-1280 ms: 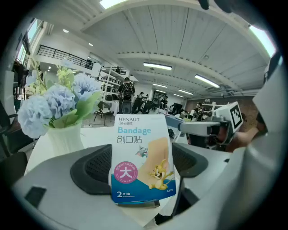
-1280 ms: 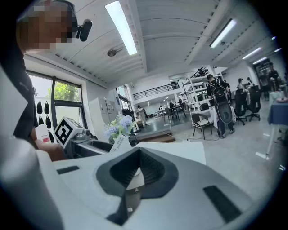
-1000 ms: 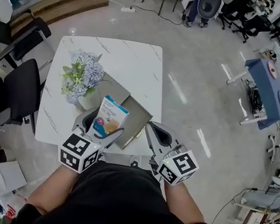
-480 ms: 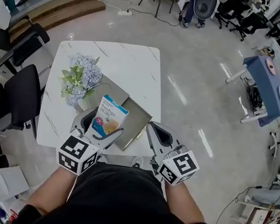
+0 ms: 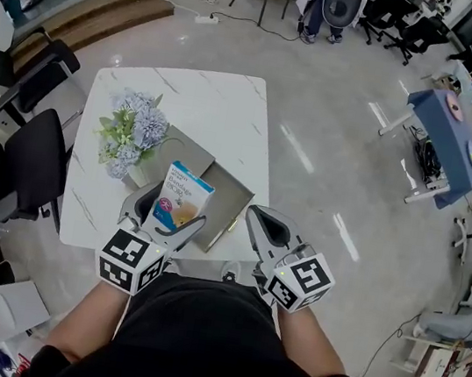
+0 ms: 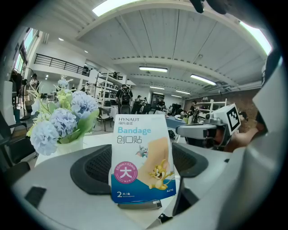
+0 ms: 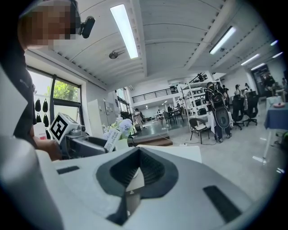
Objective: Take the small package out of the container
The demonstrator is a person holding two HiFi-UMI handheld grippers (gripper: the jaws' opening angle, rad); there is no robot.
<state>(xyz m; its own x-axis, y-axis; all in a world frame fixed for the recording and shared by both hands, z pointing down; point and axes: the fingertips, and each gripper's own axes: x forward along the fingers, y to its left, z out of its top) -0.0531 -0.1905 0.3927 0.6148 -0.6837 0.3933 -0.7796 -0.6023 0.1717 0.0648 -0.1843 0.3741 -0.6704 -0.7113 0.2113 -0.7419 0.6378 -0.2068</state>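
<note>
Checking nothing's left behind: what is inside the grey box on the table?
The grey box looks bare in its visible right part. The bandage package, clamped in the left gripper, covers the left part, so that is unseen.

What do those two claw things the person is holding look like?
The left claw and right claw are pale grey plastic, with broad curved jaws lined with dark ribbed pads. Each carries a white cube printed with black square markers. No cables show. The person wears a black top.
</note>
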